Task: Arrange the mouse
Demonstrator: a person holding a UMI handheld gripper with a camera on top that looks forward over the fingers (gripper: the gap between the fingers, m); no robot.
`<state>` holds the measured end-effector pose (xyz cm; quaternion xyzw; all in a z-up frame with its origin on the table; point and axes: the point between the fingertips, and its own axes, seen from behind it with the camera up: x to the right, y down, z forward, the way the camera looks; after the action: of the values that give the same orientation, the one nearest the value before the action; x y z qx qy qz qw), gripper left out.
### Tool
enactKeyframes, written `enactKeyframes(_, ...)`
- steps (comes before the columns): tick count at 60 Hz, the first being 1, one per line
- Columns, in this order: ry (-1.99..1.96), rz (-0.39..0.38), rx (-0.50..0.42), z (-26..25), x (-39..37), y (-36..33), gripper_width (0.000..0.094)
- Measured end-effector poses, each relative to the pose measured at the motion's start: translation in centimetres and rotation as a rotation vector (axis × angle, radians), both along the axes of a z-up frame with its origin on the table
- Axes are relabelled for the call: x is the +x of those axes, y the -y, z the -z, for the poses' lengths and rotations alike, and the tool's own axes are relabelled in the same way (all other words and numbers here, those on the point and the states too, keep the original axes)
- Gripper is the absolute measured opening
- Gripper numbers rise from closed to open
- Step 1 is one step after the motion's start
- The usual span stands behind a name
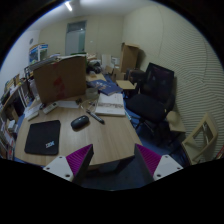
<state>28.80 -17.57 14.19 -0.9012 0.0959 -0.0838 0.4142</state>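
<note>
A dark computer mouse [79, 122] lies on the wooden desk [100, 140], just right of a black mouse pad [43, 137]. My gripper [113, 160] hovers over the desk's near edge, well short of the mouse, which lies ahead and to the left of the fingers. The two fingers, with magenta pads [78, 160], stand wide apart with nothing between them.
A white keyboard [66, 103] and a pen [97, 118] lie beyond the mouse. A stack of papers [110, 104] sits further right. A large cardboard box [58, 78] stands at the back of the desk. A black office chair [150, 95] stands to the right.
</note>
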Motion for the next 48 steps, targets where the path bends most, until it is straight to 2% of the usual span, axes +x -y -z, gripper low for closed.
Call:
enactKeyframes(8,0.004,-0.04,0.011,0.2,-0.3,-2.2,0.0848)
enactKeyframes(18,-0.043,-0.115,0.032,2.9,-2.7,-6.3,0.0846)
enactKeyframes(29,-0.106,-0.263,0.025,8.2,-8.1,-11.5,0.0835)
enactKeyframes(41,-0.165,-0.378,-0.022,14.6,-12.3,-17.0,0.0834)
enactKeyframes(43,-0.152,-0.395,-0.016,15.0,-12.5,-17.9,0.0878)
enactKeyframes(44,-0.14,-0.405,0.004,14.8,-12.5,-18.6,0.0842)
enactKeyframes(48,-0.111,-0.435,0.004,15.1,-12.8,-20.4,0.0829)
